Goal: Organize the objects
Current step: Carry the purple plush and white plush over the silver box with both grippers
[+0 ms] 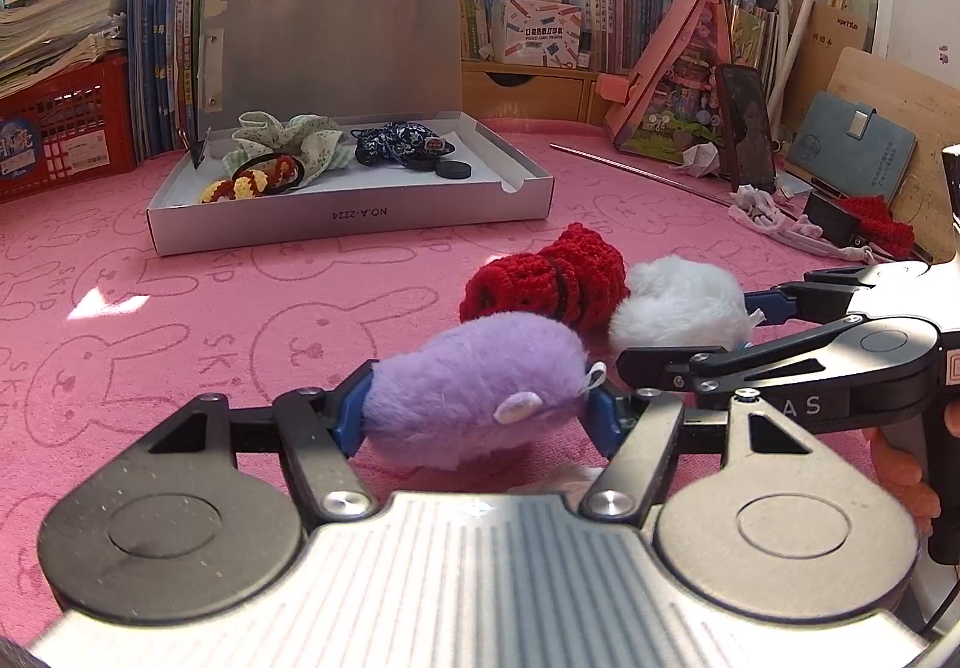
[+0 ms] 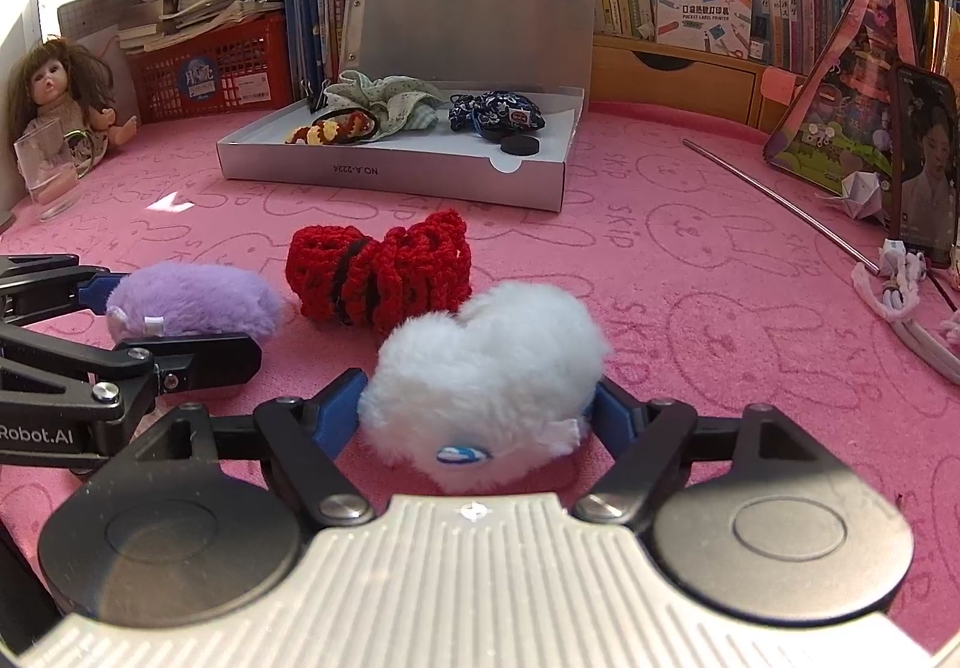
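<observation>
1. Straddling the purple plush toy (image 1: pixel 480 386), the left hand-held gripper (image 1: pixel 480 416) has its blue pads at the toy's two flanks; the fur bulges against them, so I judge it gripped, though the fur hides the exact contact.
2. The right hand-held gripper (image 2: pixel 480 410) brackets the white plush toy (image 2: pixel 486 368) the same way, with the pads pressed into the fluff at either side. I read it as clamped on the toy.
3. Both toys sit low on the pink surface (image 1: pixel 180 320), each directly ahead of its own hand-held gripper, with the long axis running across the jaws from pad to pad.
4. The red crocheted piece (image 2: pixel 378 272) lies just beyond and between the two toys, touching or nearly touching the white one, and neither hand-held gripper holds it.
5. The open grey box (image 1: pixel 336 218) stands farther off, ahead and to the left of both hands. It already holds a green scrunchie (image 1: pixel 288 140), a yellow-and-red hair tie (image 1: pixel 252 182) and a dark blue patterned pouch (image 1: pixel 396 143).
6. The coming move turns on that direction: each toy likely has to rise and travel forward-left over the box's near wall. The left hand looks the nearer to the box, so it probably has the shorter carry, and the red piece lies partly across the right hand's way.
</observation>
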{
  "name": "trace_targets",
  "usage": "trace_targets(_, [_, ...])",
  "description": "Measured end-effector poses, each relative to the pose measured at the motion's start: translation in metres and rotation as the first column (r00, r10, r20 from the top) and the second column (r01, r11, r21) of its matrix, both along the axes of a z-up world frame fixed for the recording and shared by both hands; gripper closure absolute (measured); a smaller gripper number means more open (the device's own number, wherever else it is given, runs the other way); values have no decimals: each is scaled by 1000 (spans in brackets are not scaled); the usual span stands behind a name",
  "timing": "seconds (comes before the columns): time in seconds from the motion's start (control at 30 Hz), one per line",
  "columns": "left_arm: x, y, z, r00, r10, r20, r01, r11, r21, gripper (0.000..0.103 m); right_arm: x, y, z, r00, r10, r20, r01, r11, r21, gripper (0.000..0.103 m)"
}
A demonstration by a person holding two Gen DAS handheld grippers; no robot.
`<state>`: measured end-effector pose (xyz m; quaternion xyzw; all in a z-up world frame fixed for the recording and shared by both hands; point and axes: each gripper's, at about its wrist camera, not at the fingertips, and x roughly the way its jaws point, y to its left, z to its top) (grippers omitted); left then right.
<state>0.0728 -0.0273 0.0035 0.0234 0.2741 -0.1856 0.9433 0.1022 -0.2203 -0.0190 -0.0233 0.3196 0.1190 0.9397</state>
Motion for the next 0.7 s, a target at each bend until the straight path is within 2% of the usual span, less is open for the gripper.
trace_targets(0.7, [0, 0, 9, 999, 27, 32, -27, 1000, -2, 30, -6, 3, 14, 999, -7, 43, 6, 1000, 21, 31])
